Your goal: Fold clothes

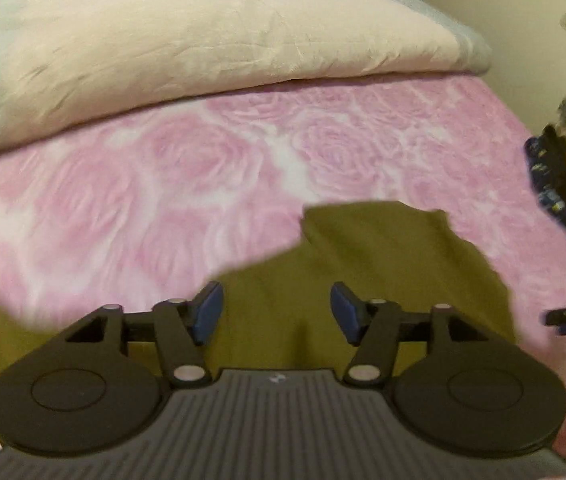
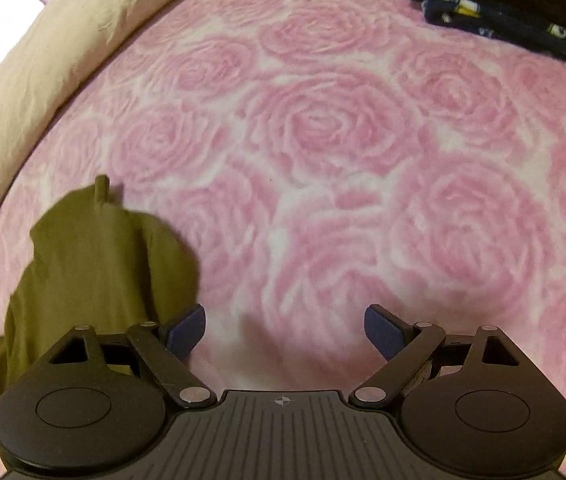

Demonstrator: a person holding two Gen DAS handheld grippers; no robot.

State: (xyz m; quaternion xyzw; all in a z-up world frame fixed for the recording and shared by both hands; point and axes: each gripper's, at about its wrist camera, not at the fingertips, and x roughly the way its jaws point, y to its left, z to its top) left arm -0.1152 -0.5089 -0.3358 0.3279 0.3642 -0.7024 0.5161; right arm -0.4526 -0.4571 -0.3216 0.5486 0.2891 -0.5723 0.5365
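Left hand-held gripper (image 1: 276,312) spread, nothing pinched, olive garment (image 1: 363,272) lying under it at lower centre on the pink rose bedspread (image 1: 163,184). Right hand-held gripper (image 2: 285,330) spread wide over bare bedspread; garment at lower left. Cream pillow (image 1: 203,40) up top, dark patterned cloth (image 2: 503,28) upper right.

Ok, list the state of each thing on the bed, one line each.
Olive garment: lying loose and rumpled on the blanket, not held.
Left tool: open, nothing between the pads.
Right tool: open, over bare blanket.
Cream duvet: bunched along the bed's edge.
Dark patterned clothes: heaped at the far side.
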